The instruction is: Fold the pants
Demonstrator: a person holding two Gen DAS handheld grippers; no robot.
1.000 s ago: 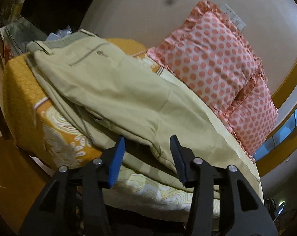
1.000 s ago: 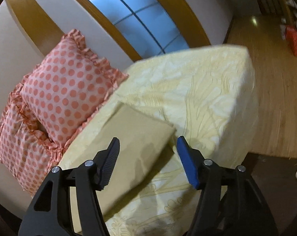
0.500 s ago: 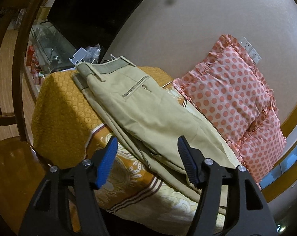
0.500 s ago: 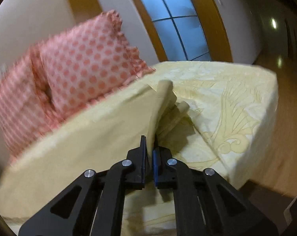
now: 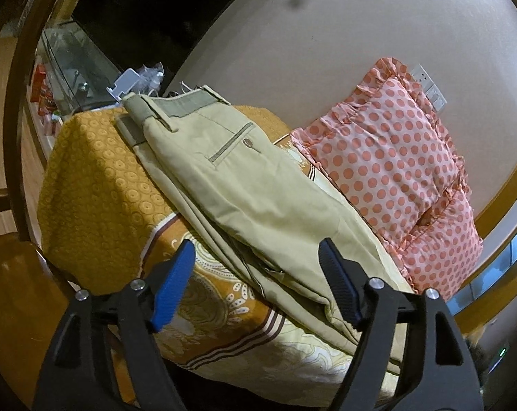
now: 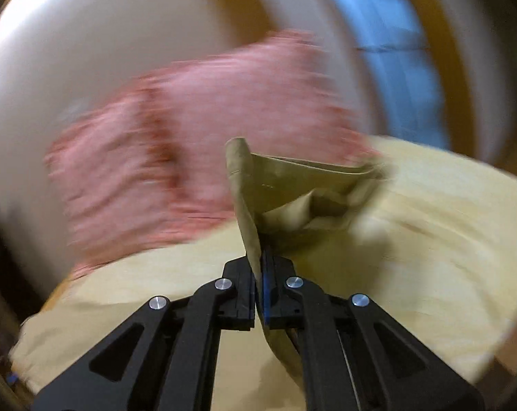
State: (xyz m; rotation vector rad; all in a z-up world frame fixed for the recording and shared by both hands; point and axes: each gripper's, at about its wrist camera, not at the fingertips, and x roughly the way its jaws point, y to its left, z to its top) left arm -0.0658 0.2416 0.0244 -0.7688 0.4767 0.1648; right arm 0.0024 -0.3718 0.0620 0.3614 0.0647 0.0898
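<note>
Khaki pants (image 5: 251,191) lie along the bed, waistband at the far left end, legs folded one over the other. My left gripper (image 5: 258,284) is open and empty, hovering at the bed's near edge beside the upper leg. My right gripper (image 6: 258,274) is shut on the pants' leg hem (image 6: 258,188) and holds it lifted above the bed. The right wrist view is blurred by motion.
The bed has a yellow and orange patterned cover (image 5: 97,188). Two pink polka-dot pillows (image 5: 388,167) lean on the wall behind the pants. A wooden chair (image 5: 8,274) stands at the left. A glass shelf (image 5: 70,65) with small items is at the far left.
My right gripper closed on the leg hem and has lifted it, swinging left. My left gripper pulled back from the pants and stays open.
</note>
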